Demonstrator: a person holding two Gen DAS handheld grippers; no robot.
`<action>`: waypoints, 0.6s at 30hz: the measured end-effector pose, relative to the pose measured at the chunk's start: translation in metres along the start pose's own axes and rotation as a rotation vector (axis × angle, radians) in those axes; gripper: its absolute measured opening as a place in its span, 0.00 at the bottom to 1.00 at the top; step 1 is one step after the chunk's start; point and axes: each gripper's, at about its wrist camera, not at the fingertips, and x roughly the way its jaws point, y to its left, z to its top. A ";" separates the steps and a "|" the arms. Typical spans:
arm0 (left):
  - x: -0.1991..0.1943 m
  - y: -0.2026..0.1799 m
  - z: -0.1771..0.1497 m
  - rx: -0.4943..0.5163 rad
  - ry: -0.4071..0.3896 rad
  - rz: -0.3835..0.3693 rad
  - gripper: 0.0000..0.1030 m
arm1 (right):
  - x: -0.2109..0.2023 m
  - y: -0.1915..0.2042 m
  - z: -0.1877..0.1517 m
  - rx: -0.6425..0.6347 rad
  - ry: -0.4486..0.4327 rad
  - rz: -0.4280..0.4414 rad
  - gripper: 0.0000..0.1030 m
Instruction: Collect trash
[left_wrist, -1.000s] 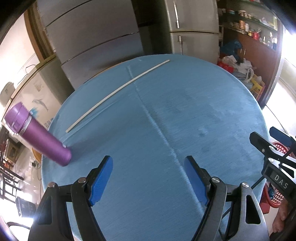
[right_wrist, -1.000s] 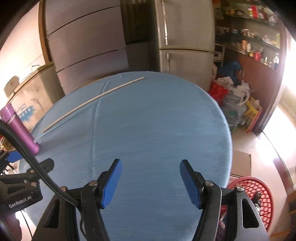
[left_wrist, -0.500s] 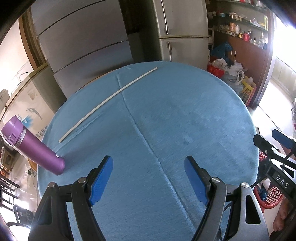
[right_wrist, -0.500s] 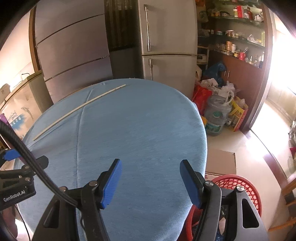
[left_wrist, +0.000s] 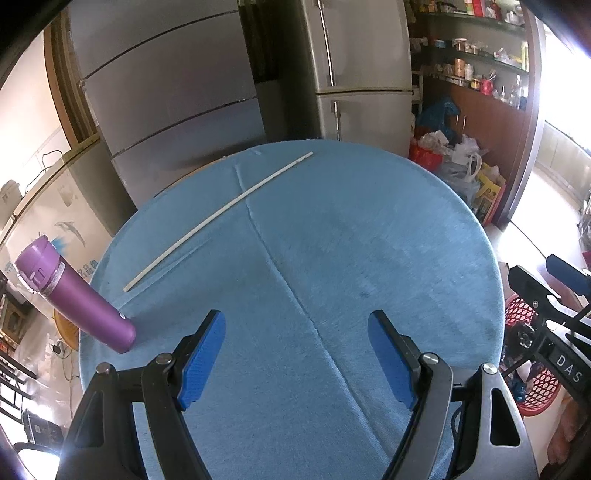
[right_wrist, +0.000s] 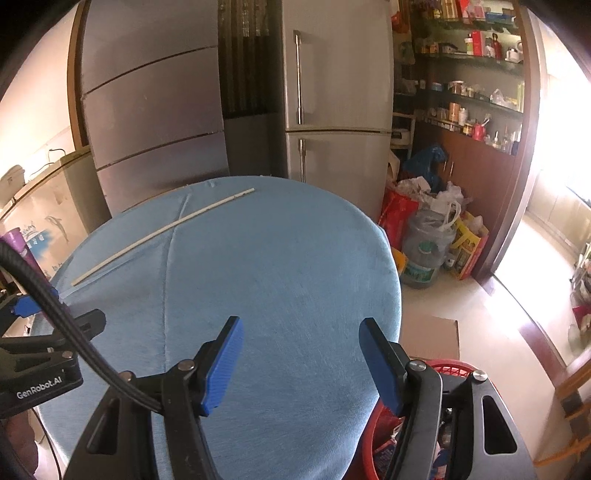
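Both the left claw and the right claw are wide and hold nothing. The bench shows no trash; the red basket beside it holds some, so collection seems nearly finished.

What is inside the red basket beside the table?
The red basket holds crumpled wrappers, partly visible through its mesh. The right hand-held gripper covers most of its opening, so the rest cannot be seen.

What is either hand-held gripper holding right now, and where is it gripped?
Nothing is held. The left hand-held gripper and the right hand-held gripper are both open, with only the blue tablecloth showing between their fingers.
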 end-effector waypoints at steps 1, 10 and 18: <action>-0.002 0.000 0.000 0.000 -0.006 0.000 0.77 | -0.003 0.002 0.000 -0.001 -0.005 -0.001 0.66; -0.018 -0.001 -0.006 -0.001 -0.034 -0.011 0.77 | -0.021 0.006 0.000 -0.012 -0.033 -0.006 0.66; -0.024 0.002 -0.008 -0.011 -0.046 -0.013 0.77 | -0.027 0.010 -0.001 -0.028 -0.042 -0.002 0.66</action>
